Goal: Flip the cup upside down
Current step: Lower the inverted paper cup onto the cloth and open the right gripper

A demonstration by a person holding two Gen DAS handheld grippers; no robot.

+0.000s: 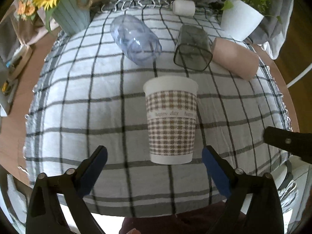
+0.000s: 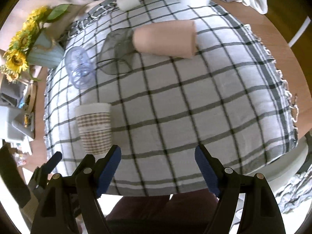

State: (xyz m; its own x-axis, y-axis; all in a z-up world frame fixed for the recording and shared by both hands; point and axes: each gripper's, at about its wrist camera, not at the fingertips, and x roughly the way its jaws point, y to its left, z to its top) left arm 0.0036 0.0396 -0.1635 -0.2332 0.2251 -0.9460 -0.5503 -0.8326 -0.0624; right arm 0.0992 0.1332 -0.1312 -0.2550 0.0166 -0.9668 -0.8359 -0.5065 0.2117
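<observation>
A paper cup [image 1: 171,120] with a brown houndstooth band stands on the checked cloth [image 1: 87,101], wide end up, and no opening shows. My left gripper [image 1: 155,167] is open just short of the cup, a finger on each side of its base line. The cup also shows in the right wrist view [image 2: 94,127] at the left. My right gripper [image 2: 158,167] is open and empty over the near cloth [image 2: 185,107], to the right of the cup. Part of the left gripper [image 2: 52,163] shows at the lower left there.
A clear blue cup [image 1: 135,40], a smoky grey cup [image 1: 193,48] and a pink cup [image 1: 235,58] lie on their sides farther back. A white roll [image 1: 184,7], a sunflower vase [image 1: 68,13] and a white plant pot [image 1: 240,20] stand at the far edge.
</observation>
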